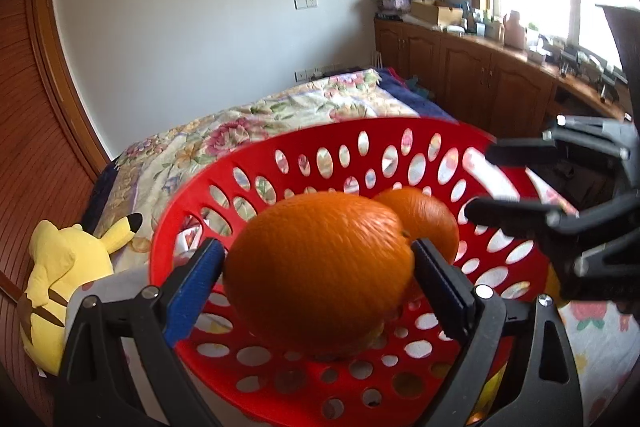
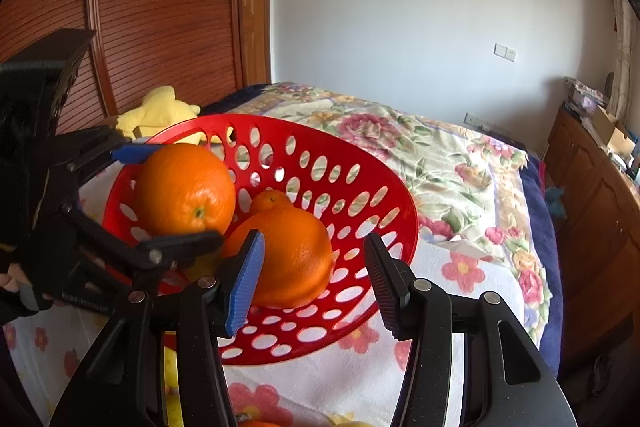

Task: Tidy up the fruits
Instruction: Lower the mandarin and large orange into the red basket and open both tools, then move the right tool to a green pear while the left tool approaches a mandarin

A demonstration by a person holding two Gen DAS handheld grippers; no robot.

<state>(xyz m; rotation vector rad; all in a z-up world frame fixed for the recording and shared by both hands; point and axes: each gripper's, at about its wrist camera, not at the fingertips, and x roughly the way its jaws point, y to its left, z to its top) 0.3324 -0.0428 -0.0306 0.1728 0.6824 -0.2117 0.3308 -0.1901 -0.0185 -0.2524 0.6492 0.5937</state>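
A red perforated basket (image 1: 360, 383) (image 2: 384, 215) sits on the flowered bedspread. My left gripper (image 1: 318, 261) is shut on a large orange (image 1: 320, 267) and holds it over the basket; it also shows in the right wrist view (image 2: 186, 187). Another large orange (image 2: 288, 259) (image 1: 424, 215) lies in the basket, with a small orange (image 2: 272, 201) behind it. My right gripper (image 2: 316, 267) is open and empty, its fingers on either side of the lying orange above the basket's near rim. It shows in the left wrist view (image 1: 492, 183) at the right.
A yellow plush toy (image 1: 64, 275) (image 2: 160, 115) lies at the bed's left side by the wooden wardrobe (image 2: 160, 7). Wooden cabinets (image 1: 480, 75) with clutter line the window wall. More fruit (image 2: 256, 423) peeks at the bottom edge.
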